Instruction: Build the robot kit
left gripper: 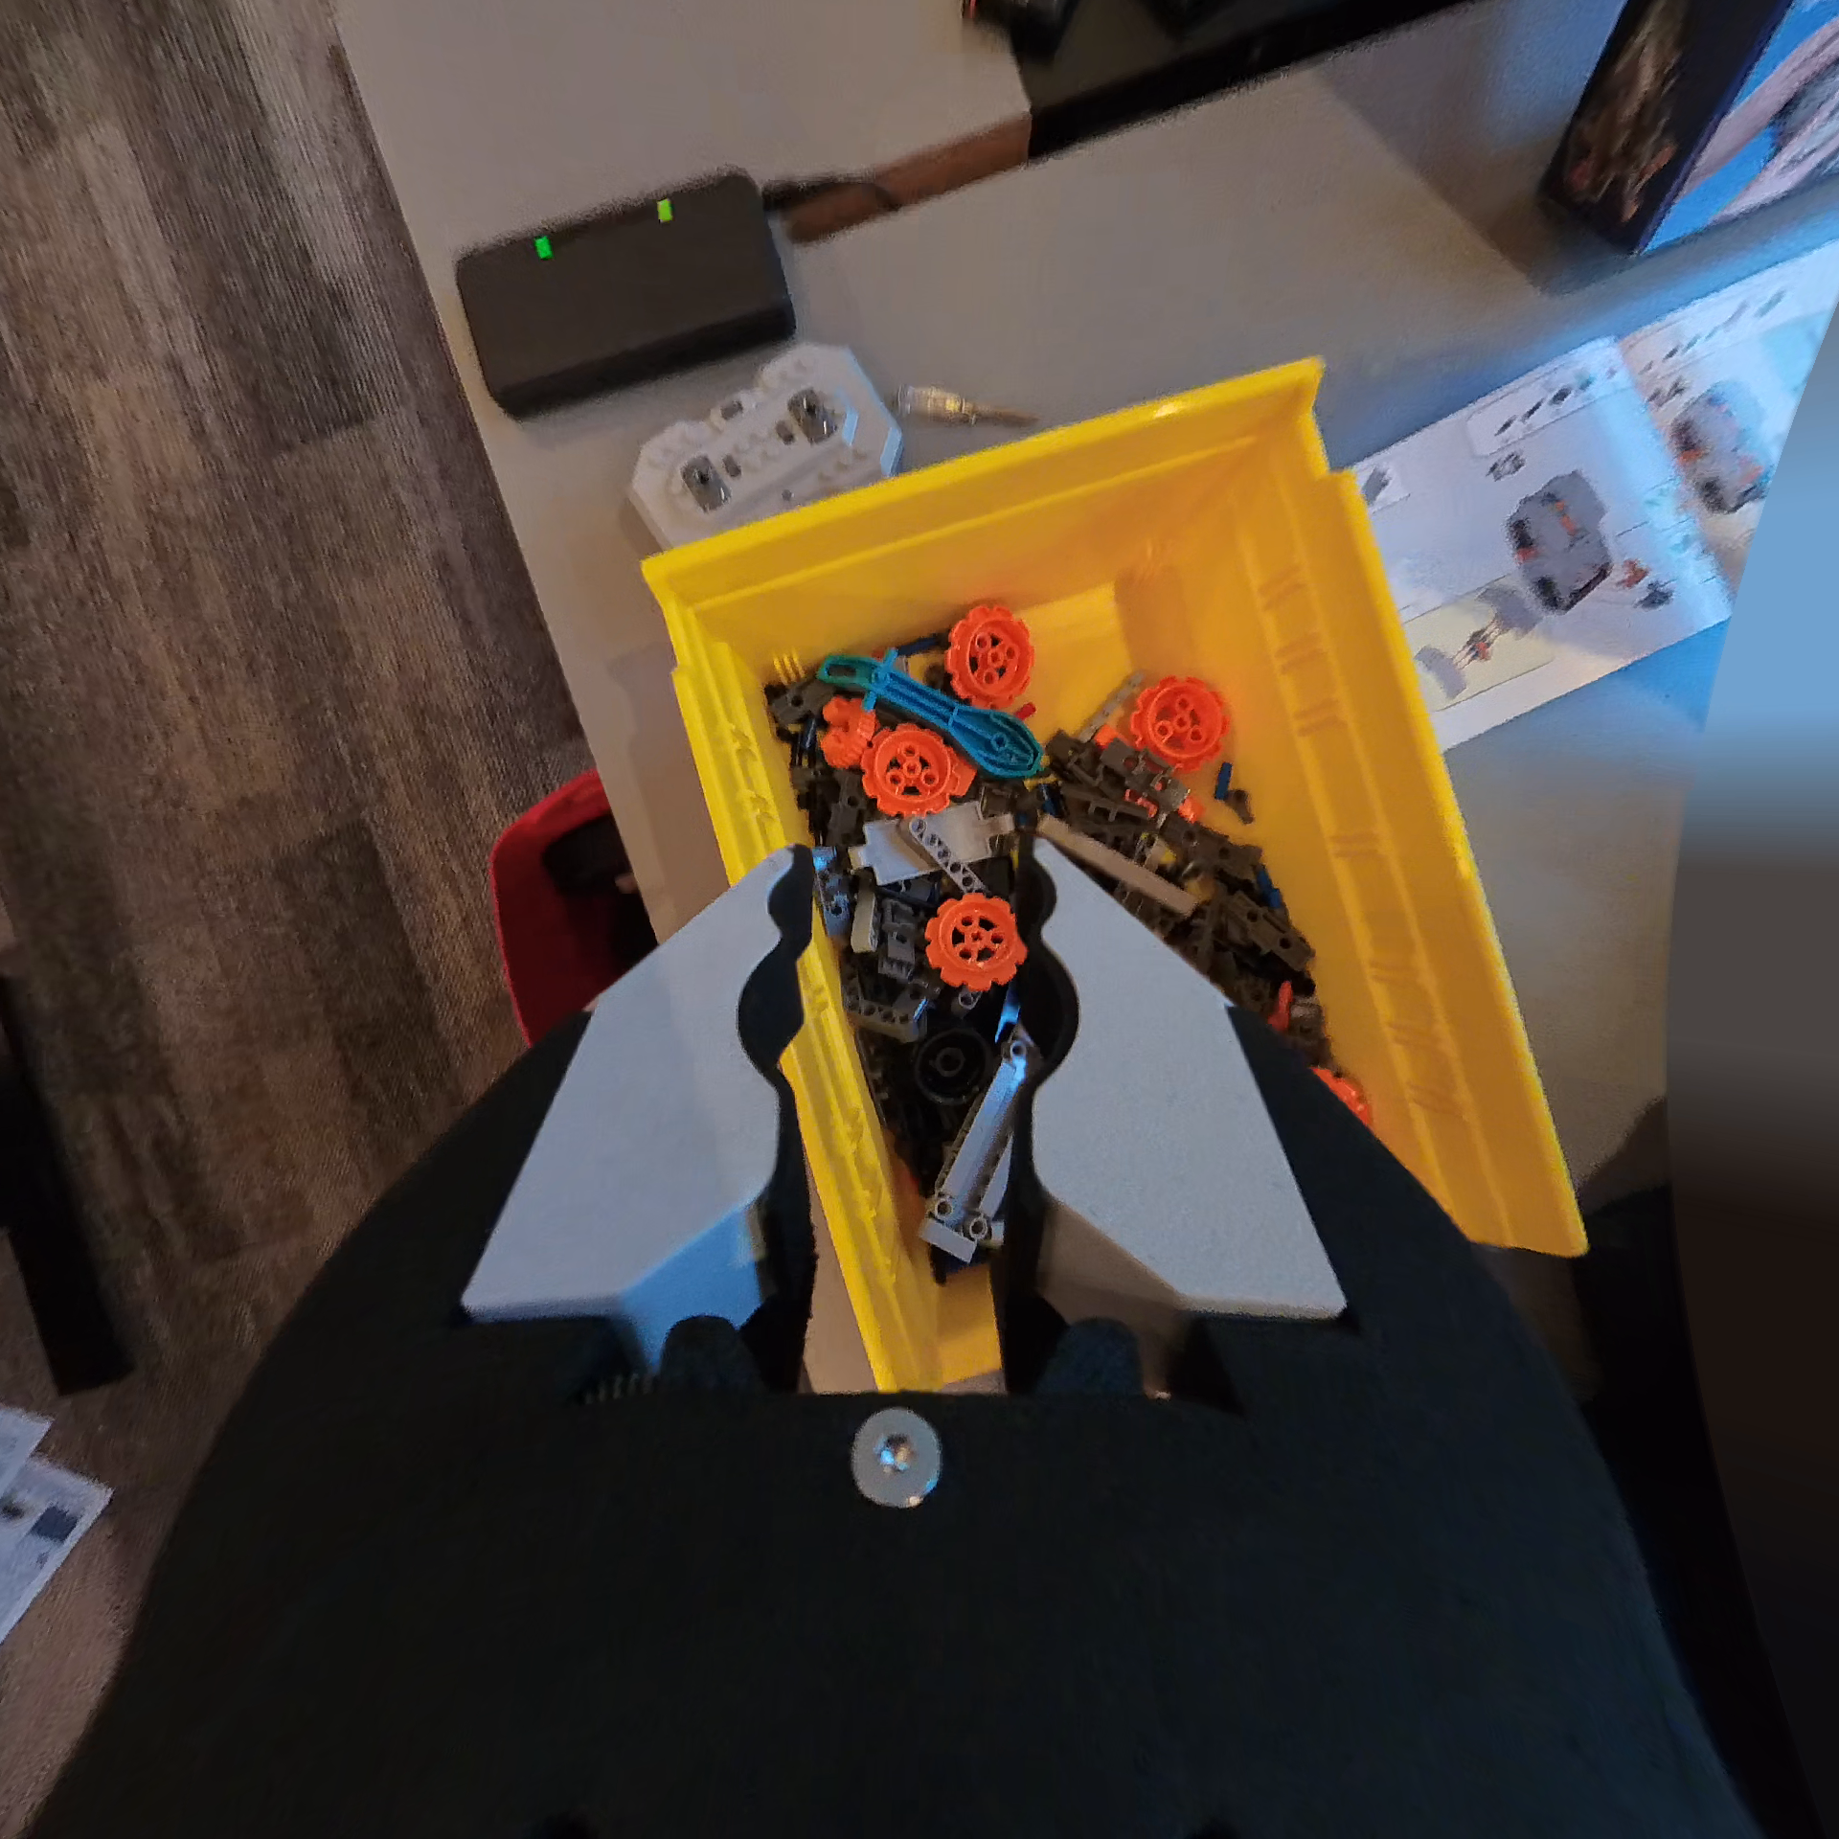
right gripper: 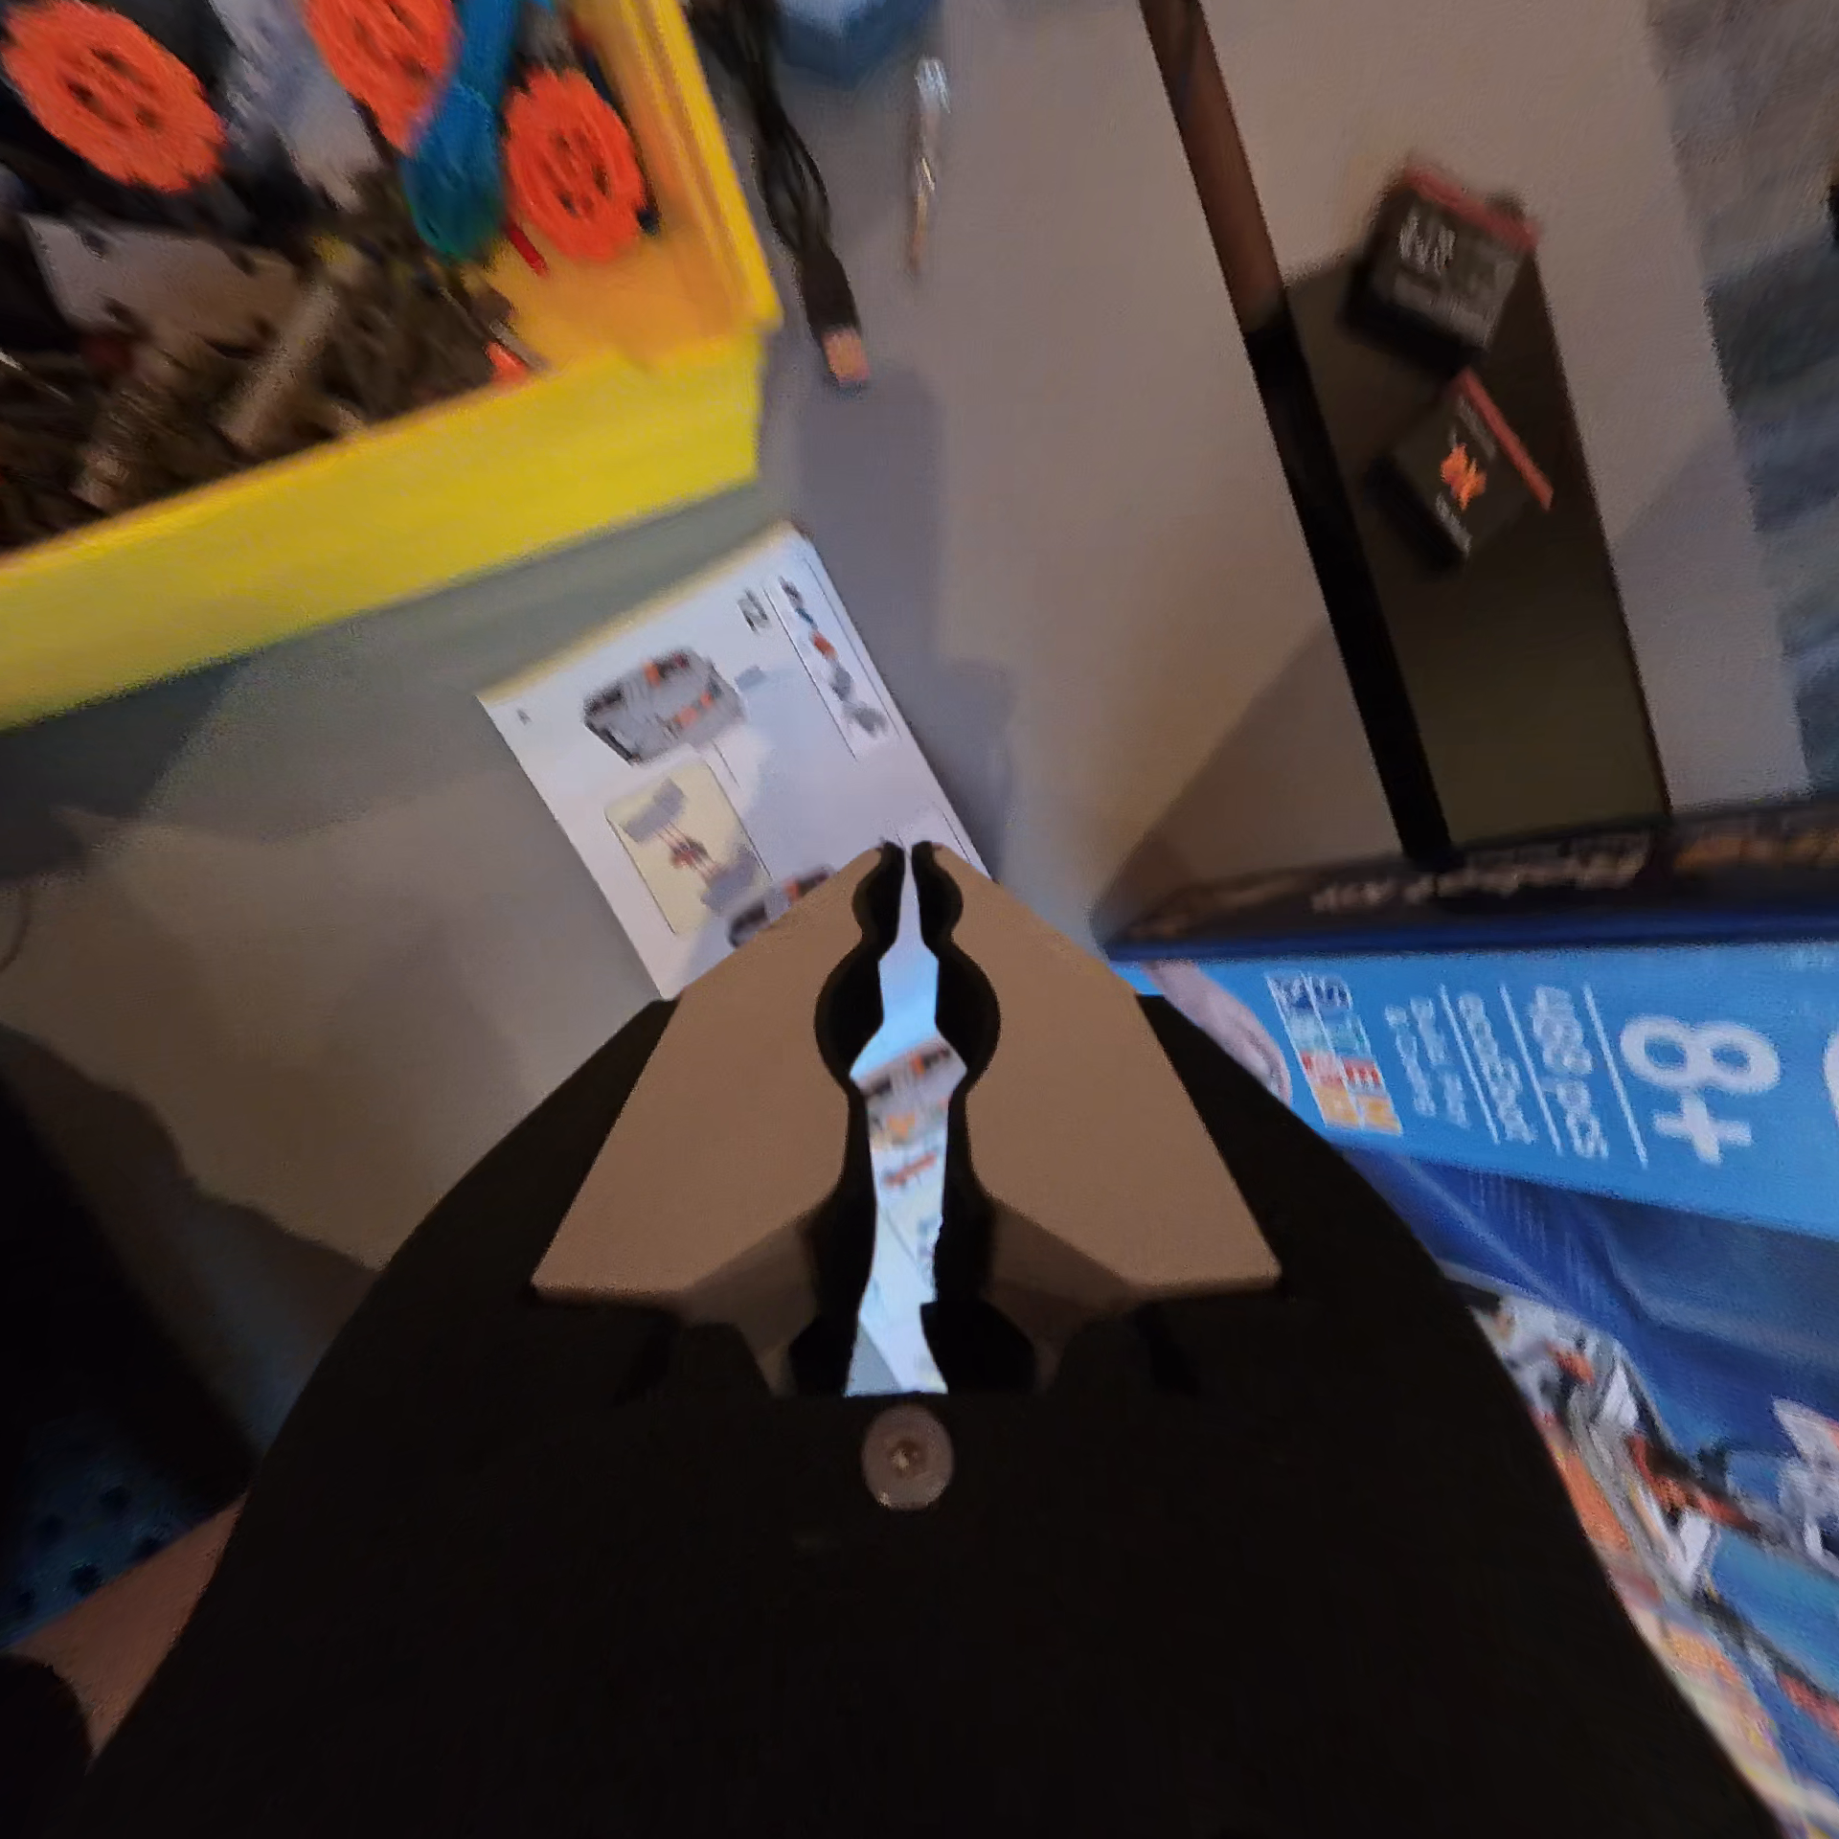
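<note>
My left gripper (left gripper: 916, 861) is open and hangs over the near left side of a yellow bin (left gripper: 995, 498). Its left finger (left gripper: 786, 876) is outside the bin's left wall and its right finger (left gripper: 1040, 876) is over the inside. The bin holds several grey and black building parts, orange wheels and a teal tool (left gripper: 925, 707). One orange wheel (left gripper: 970, 940) lies in the pile between the fingertips, next to the right pad, not gripped. My right gripper (right gripper: 899, 851) is shut above an open instruction booklet (right gripper: 716, 716), which shows through the slit between its pads. The bin's corner (right gripper: 398, 517) is at the upper left in this blurred view.
On the grey table are a black power bank (left gripper: 622, 289), a white controller (left gripper: 766, 448), a small metal piece (left gripper: 955, 406) and the booklet (left gripper: 1552, 557). A blue toy box (right gripper: 1493, 1075) lies right of my right gripper, a black box (right gripper: 1473, 597) behind it. A red object (left gripper: 557, 896) sits below the table's left edge. About 30 centimetres separates my left fingertips from my right.
</note>
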Demonstrator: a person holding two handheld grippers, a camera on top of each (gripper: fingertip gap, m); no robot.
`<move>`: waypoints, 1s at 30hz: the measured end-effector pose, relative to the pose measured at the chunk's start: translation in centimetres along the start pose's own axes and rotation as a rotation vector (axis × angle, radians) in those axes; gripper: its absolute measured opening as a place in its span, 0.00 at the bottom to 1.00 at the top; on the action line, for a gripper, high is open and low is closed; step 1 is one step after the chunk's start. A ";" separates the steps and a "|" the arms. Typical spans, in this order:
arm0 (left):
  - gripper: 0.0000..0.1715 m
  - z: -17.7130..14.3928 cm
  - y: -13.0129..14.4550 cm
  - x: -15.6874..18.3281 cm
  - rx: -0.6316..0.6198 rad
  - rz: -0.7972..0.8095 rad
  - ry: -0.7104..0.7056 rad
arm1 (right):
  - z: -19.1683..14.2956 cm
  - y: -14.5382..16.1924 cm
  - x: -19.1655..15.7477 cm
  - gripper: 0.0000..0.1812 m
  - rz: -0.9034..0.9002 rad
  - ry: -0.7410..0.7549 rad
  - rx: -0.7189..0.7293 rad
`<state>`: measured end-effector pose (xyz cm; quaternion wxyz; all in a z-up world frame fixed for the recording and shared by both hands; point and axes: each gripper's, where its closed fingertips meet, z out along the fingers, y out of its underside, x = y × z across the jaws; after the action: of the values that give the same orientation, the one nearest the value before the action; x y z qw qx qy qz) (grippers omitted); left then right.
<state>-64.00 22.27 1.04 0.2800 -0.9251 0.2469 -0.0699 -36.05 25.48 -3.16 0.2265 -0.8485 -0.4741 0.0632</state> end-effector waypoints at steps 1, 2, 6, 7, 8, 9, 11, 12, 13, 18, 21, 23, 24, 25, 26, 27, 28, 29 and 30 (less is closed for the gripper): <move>0.22 -0.7 -0.6 0.0 0.048 -0.001 0.010 | -0.1 -1.3 -0.8 0.01 -0.025 -0.022 0.053; 0.24 -1.5 -1.2 0.0 0.107 -0.004 0.025 | -0.1 -2.9 -1.9 0.02 -0.057 -0.050 0.113; 0.27 -6.2 -4.1 -0.7 0.396 -0.041 0.049 | -0.2 -9.0 -7.7 0.03 -0.155 -0.214 0.345; 0.27 -7.5 -4.6 -1.1 0.473 -0.052 0.049 | 0.0 -9.8 -9.5 0.03 -0.182 -0.273 0.366; 0.24 -8.9 -5.1 -1.5 0.547 -0.061 0.046 | 0.7 -10.3 -11.0 0.03 -0.220 -0.311 0.361; 0.22 -10.4 -5.4 -2.1 0.618 -0.074 0.025 | 1.8 -10.4 -12.0 0.02 -0.276 -0.314 0.329; 0.22 -13.2 -5.5 -4.0 0.754 -0.127 -0.057 | 4.7 -10.2 -13.1 0.03 -0.361 -0.288 0.216; 0.23 -14.3 -5.3 -4.7 0.807 -0.151 -0.088 | 5.9 -9.9 -14.0 0.03 -0.391 -0.315 0.140; 0.23 -15.0 -5.0 -5.1 0.846 -0.169 -0.110 | 6.8 -9.4 -15.1 0.03 -0.422 -0.358 0.058; 0.30 -15.8 -4.4 -6.1 0.901 -0.243 -0.113 | 10.0 -7.5 -16.3 0.05 -0.641 -0.371 -0.274; 0.31 -15.6 -4.2 -6.4 0.889 -0.261 -0.110 | 10.9 -7.1 -17.0 0.07 -0.685 -0.421 -0.380; 0.30 -15.9 -4.1 -6.7 0.899 -0.275 -0.124 | 12.0 -7.9 -16.6 0.07 -0.682 -0.386 -0.399; 0.30 -16.1 -4.0 -6.9 0.904 -0.282 -0.135 | 12.5 -7.9 -16.2 0.08 -0.693 -0.368 -0.422; 0.30 -16.3 -3.9 -7.0 0.912 -0.285 -0.145 | 13.0 -7.9 -15.9 0.10 -0.701 -0.359 -0.446; 0.29 -16.5 -3.8 -7.1 0.921 -0.288 -0.152 | 13.4 -8.1 -15.6 0.12 -0.705 -0.345 -0.457; 0.29 -16.8 -3.8 -7.1 0.933 -0.291 -0.154 | 13.8 -8.3 -15.4 0.14 -0.700 -0.331 -0.462; 0.29 -17.1 -3.8 -7.1 0.947 -0.293 -0.152 | 14.0 -8.5 -15.6 0.16 -0.693 -0.338 -0.458; 0.29 -17.3 -3.8 -7.1 0.961 -0.294 -0.147 | 14.1 -8.7 -16.2 0.20 -0.690 -0.362 -0.437; 0.29 -17.4 -3.9 -7.1 0.970 -0.295 -0.142 | 14.2 -9.1 -17.1 0.27 -0.690 -0.400 -0.401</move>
<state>-73.19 20.12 17.77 0.6803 -0.7162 0.0331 -0.1523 -56.97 19.91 -13.59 -0.0308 -0.6387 -0.7670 0.0538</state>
